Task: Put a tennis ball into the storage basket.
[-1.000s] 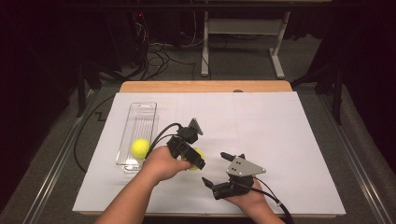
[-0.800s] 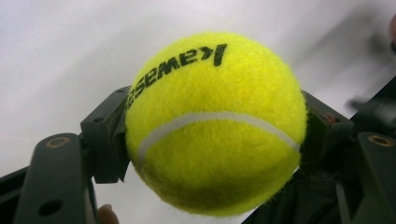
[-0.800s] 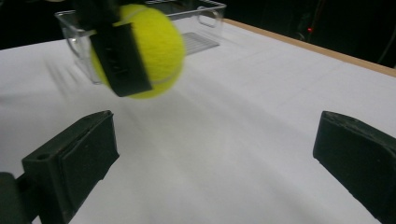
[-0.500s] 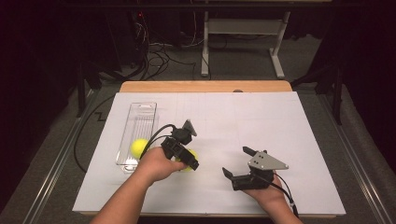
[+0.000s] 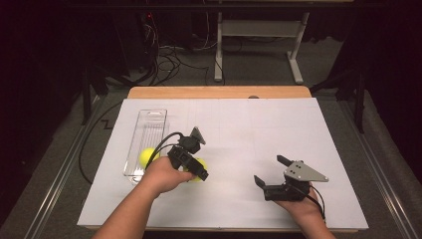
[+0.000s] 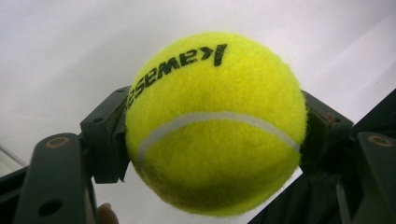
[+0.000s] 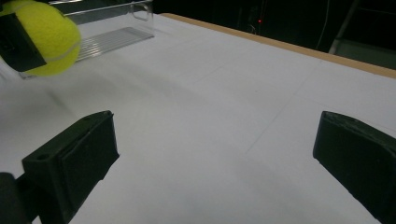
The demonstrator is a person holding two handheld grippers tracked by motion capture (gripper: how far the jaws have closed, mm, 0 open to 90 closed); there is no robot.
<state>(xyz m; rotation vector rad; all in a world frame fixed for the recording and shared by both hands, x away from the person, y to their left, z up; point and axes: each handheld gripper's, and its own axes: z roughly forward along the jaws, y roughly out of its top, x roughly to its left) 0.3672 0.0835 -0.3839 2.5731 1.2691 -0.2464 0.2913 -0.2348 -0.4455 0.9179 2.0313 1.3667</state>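
The left gripper (image 5: 195, 172) clamped a fuzzy yellow tennis ball (image 6: 212, 123) between its black jaws, just beside the clear ribbed plastic tray (image 5: 147, 134) holding a second ball (image 5: 147, 156). The right gripper (image 5: 272, 172) lay level over the white sheet (image 5: 239, 134), jaws spread wide, empty.

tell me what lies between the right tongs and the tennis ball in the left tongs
Nothing: in the high view, bare white table cover runs from the right tongs to the tennis ball clamped in the left tongs.
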